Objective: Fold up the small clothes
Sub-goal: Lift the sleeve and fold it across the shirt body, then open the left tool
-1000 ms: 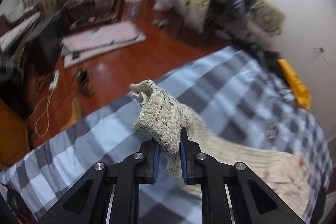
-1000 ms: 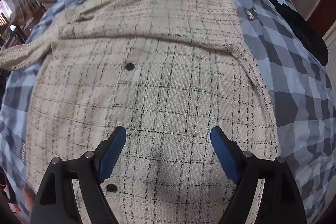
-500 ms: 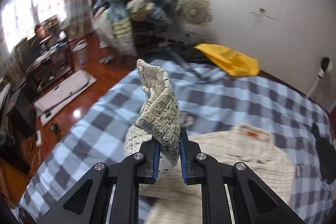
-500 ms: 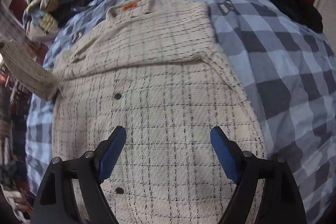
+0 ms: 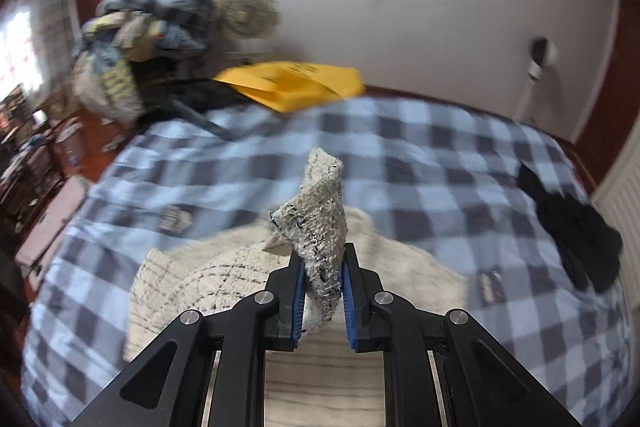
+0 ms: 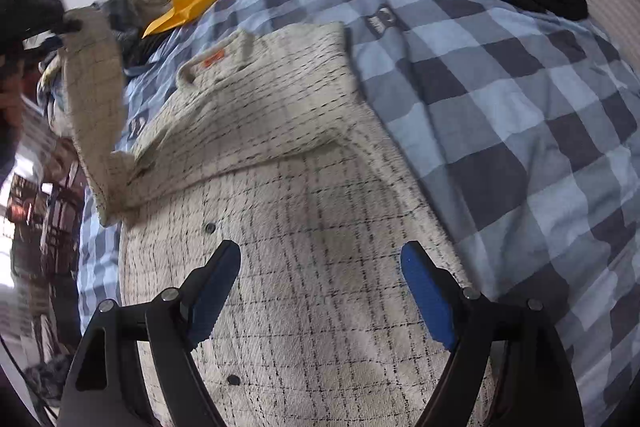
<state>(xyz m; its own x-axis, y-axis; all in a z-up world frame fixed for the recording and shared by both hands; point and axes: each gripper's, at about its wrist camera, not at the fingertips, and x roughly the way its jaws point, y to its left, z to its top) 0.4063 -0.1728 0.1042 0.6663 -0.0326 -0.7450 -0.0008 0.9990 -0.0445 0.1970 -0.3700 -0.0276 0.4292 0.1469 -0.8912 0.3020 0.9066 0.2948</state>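
Observation:
A cream knit cardigan (image 6: 304,227) with thin black checks, dark buttons and an orange neck label lies spread on the blue checked bedspread (image 6: 520,115). My left gripper (image 5: 322,291) is shut on the cuff of its sleeve (image 5: 320,227) and holds it up above the garment's body (image 5: 208,275). In the right wrist view the raised sleeve (image 6: 96,99) hangs from the left gripper (image 6: 70,25) at the far left. My right gripper (image 6: 320,271) is open and empty, hovering over the cardigan's lower front.
A yellow bag (image 5: 292,83) and a pile of clothes (image 5: 132,39) with a fan sit at the bed's head. A black garment (image 5: 572,227) lies on the bed's right side. Wooden floor and furniture are to the left.
My left gripper has swung the sleeve up and over toward the cardigan's body. The right gripper has stayed open while its view has tilted toward the bed's right side.

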